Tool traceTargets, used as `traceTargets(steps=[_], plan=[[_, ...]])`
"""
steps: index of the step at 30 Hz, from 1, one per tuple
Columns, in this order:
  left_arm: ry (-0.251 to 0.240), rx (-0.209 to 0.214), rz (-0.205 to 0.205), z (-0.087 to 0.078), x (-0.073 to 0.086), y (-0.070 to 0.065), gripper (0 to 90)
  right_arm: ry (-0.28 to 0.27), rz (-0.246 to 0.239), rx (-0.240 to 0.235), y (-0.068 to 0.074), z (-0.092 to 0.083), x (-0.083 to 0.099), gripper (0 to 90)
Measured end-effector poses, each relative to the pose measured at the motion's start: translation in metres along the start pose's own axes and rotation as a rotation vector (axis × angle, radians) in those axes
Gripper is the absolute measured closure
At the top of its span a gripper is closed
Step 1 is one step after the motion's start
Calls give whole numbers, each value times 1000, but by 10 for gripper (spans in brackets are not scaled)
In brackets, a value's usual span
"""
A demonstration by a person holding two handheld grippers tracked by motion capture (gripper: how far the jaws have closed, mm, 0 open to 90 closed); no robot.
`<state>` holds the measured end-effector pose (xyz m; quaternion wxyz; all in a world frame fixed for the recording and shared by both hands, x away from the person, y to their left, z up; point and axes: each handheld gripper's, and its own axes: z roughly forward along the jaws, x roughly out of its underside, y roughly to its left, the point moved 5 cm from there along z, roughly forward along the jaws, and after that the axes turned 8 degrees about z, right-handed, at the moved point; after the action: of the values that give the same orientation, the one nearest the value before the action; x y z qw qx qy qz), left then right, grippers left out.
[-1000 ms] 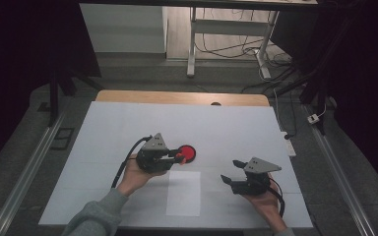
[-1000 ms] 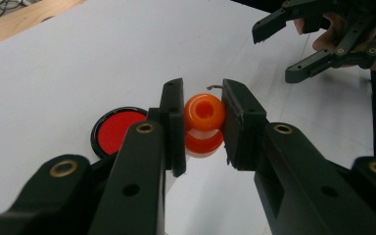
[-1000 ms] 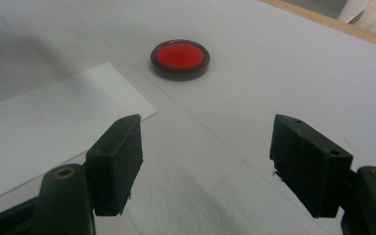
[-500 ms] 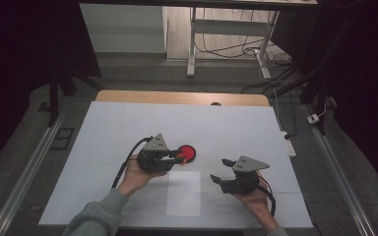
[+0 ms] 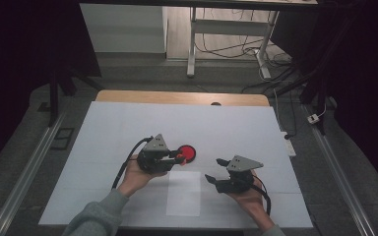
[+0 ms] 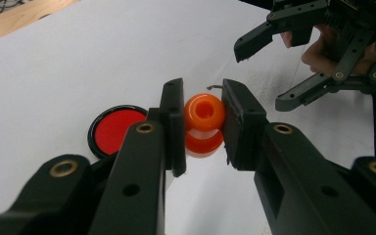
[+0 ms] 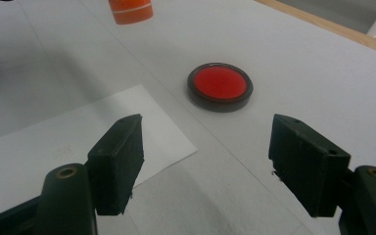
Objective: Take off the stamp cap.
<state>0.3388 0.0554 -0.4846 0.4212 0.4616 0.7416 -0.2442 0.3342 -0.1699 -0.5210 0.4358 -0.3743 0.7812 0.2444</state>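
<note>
The left gripper [image 6: 203, 125] has its jaws pinching an orange bottle [image 6: 203, 125] above the white worktop [image 5: 128, 128], just beside a red lid [image 5: 186, 153]. The right gripper [image 5: 215, 170] hovers to the right with jaws spread and nothing between them, near a paper sheet [image 5: 184, 193].

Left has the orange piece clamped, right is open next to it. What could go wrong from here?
1. The left gripper holds the rounded orange piece only by its sides, so it may slip or twist out if bumped.
2. The right gripper, jaws open and empty, is close by; the two grippers could collide.
3. The red disc lies just ahead of the right gripper and beside the sheet of paper; a sweep could knock either.
</note>
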Motion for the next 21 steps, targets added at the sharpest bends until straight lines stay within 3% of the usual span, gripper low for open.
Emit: traceTargets(steps=[21], plan=[[-3,7,-1,6,-3,-3,722,-7,-9,-46,16,17,-10,298]])
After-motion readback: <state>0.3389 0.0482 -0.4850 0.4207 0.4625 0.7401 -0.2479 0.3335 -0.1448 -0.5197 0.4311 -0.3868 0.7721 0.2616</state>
